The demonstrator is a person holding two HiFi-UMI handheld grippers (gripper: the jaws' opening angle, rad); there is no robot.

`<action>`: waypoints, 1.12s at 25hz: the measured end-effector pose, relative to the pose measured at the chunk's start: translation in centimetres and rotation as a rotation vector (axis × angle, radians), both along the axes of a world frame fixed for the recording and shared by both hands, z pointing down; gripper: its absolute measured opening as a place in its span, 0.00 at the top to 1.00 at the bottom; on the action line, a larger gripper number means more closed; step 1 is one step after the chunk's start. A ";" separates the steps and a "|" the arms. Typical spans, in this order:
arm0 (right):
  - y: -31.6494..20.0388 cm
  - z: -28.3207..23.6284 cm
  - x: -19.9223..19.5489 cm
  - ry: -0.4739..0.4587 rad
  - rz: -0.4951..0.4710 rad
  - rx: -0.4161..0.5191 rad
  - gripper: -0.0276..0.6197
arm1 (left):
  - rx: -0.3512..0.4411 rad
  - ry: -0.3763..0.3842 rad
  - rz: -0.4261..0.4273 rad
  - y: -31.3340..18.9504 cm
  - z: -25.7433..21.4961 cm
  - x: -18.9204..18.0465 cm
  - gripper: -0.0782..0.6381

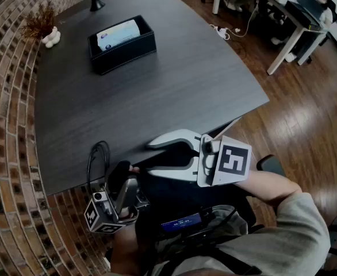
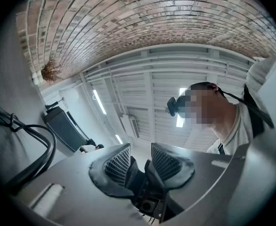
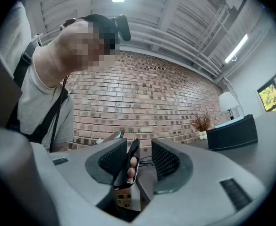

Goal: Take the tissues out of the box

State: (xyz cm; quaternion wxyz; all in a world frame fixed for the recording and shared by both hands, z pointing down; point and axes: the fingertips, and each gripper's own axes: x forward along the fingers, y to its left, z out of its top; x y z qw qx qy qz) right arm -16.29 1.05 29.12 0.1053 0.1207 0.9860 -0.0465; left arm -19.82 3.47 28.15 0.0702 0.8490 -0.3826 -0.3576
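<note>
Nearest us, the grey left gripper point(image 2: 141, 155) hangs below the near edge of the dark grey table point(image 1: 174, 91), so we judge both tools must first reach the black rectangular tissue box point(image 1: 125, 52) far across, one steadying it while the other pinches the white tissues point(image 1: 118, 34) from above; the left and the white right gripper point(image 1: 152, 156) both have jaws partly apart, holding nothing
</note>
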 end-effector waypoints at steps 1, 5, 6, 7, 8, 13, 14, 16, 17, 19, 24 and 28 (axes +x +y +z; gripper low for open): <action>-0.2 0.1 0.3 0.009 -0.003 0.011 0.68 | 0.006 0.012 -0.003 -0.3 0.2 0.3 0.72; -0.9 0.3 1.2 0.036 -0.014 0.036 0.68 | 0.019 0.036 -0.013 -0.8 0.9 1.2 0.72; -0.9 0.3 1.2 0.036 -0.015 0.036 0.68 | 0.019 0.036 -0.013 -0.8 1.0 1.3 0.72; -1.0 0.3 1.2 0.034 -0.014 0.036 0.68 | 0.019 0.034 -0.013 -0.8 1.1 1.3 0.72; -1.0 0.2 1.2 0.031 -0.012 0.035 0.68 | 0.018 0.032 -0.013 -0.8 1.1 1.3 0.72; -1.1 0.2 1.2 0.025 -0.005 0.027 0.68 | 0.018 0.023 -0.013 -0.7 1.1 1.3 0.72; -1.1 0.3 1.3 0.025 -0.004 0.026 0.68 | 0.018 0.021 -0.012 -0.8 1.2 1.4 0.72; -1.1 0.2 1.3 0.022 -0.004 0.025 0.68 | 0.016 0.014 -0.012 -0.8 1.1 1.6 0.72; -1.2 0.2 1.4 0.021 -0.004 0.025 0.68 | 0.016 0.010 -0.014 -0.8 1.1 1.6 0.72; -1.3 0.1 1.4 0.018 0.001 0.021 0.68 | 0.017 0.000 -0.020 -0.8 1.0 1.6 0.72; -2.2 -0.3 1.6 0.007 0.030 -0.002 0.68 | 0.008 -0.044 -0.065 -1.3 0.7 1.0 0.72; -3.2 -1.0 1.8 -0.020 0.057 -0.022 0.68 | 0.014 -0.162 -0.110 -2.6 -1.6 0.1 0.72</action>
